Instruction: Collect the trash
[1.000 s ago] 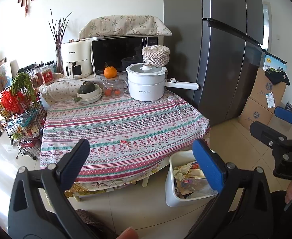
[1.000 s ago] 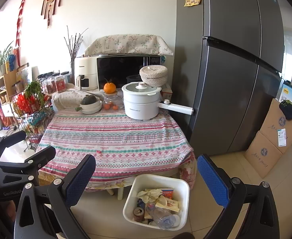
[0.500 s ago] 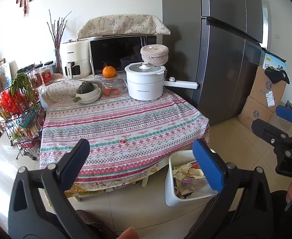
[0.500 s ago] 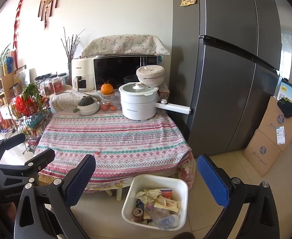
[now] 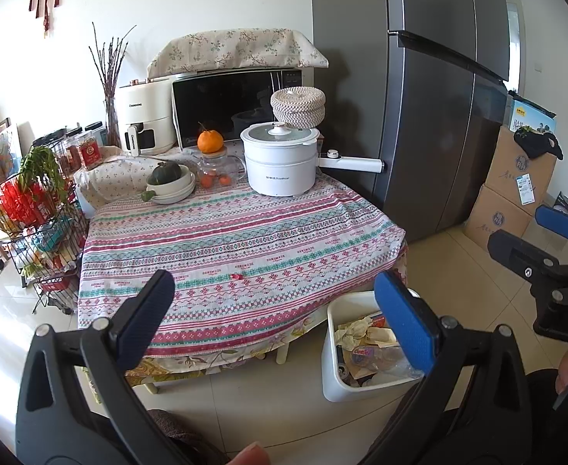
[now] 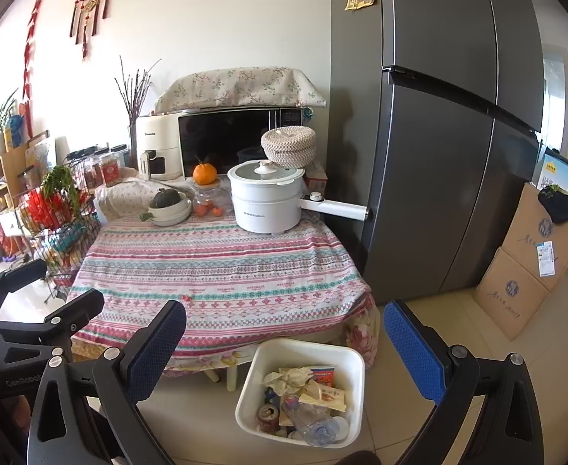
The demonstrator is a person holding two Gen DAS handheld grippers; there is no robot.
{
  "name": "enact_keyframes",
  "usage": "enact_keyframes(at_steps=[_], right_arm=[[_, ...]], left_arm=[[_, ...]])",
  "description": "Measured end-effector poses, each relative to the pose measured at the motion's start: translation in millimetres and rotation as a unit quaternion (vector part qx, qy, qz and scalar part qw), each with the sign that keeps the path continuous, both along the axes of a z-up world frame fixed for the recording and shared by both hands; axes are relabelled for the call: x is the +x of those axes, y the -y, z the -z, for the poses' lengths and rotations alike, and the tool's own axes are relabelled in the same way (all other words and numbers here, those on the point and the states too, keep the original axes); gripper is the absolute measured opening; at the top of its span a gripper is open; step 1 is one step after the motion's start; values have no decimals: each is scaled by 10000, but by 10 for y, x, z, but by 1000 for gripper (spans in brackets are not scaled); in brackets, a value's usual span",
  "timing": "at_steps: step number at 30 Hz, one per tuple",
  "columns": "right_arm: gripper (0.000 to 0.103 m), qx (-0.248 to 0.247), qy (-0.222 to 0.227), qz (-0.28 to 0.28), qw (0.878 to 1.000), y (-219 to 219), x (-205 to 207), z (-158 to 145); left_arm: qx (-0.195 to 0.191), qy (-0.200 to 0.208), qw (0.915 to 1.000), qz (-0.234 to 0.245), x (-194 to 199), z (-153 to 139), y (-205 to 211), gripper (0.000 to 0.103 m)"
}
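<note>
A white bin (image 6: pixel 351 364) (image 5: pixel 328 368) stands on the floor at the table's front right corner, holding crumpled paper, wrappers, a can and a clear bottle. A tiny red scrap (image 5: pixel 238 277) (image 6: pixel 185 297) lies on the striped tablecloth (image 5: pixel 237 240) (image 6: pixel 222 267) near its front edge. My left gripper (image 5: pixel 280 312) is open and empty, held back from the table. My right gripper (image 6: pixel 284 343) is open and empty too, above the bin. Each gripper shows at the edge of the other's view.
At the table's back stand a white electric pot (image 5: pixel 280 162), a woven basket (image 5: pixel 298 105), a bowl with a green squash (image 5: pixel 171 182), a jar with an orange (image 5: pixel 210 155), a microwave and an air fryer. A wire rack (image 5: pixel 32 228) is left, a grey fridge (image 5: pixel 431 97) and cardboard boxes (image 5: pixel 512 190) right.
Both cameras have drifted slightly, so the table sits a little lower and to the left in view. The grippers stay open and nothing on the table has moved.
</note>
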State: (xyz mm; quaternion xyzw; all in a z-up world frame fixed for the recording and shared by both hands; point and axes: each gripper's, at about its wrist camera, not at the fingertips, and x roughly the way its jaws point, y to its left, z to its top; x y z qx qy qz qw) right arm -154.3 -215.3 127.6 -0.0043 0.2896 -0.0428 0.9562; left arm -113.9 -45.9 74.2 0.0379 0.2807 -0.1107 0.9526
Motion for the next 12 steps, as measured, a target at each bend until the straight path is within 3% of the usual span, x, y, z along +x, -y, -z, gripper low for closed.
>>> enact_keyframes(at_steps=[8,12], right_arm=[[103,-10,-15,-2,10000,1,4,11],[103,-4,-54,49,10000,-34,39,44]], left_arm=[[-26,-79,10000,51,43,27,-8,102],[-240,-259,9993,150,141,67,-42,102]])
